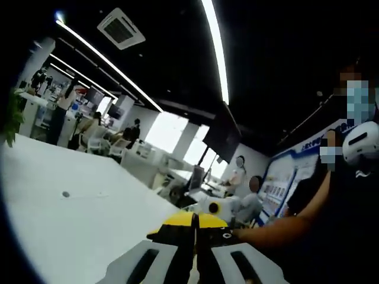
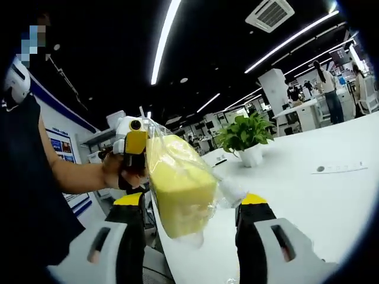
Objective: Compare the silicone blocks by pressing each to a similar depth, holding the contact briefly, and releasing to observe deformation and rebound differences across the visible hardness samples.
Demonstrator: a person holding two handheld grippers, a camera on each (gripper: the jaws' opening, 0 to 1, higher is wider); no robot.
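Currently, item one: my left gripper (image 1: 195, 251), jaws closed together with nothing visible between them, held above the white surface (image 1: 71, 219). Item two: the yellow silicone block (image 2: 180, 186) in a clear bag (crinkled, probably slippery), hanging between the jaws of my right gripper (image 2: 192, 234), which stands open around it. Item three: a potted plant (image 2: 246, 139) further right. I judge the block soft and light; best gripped across its broad faces, mid-body.
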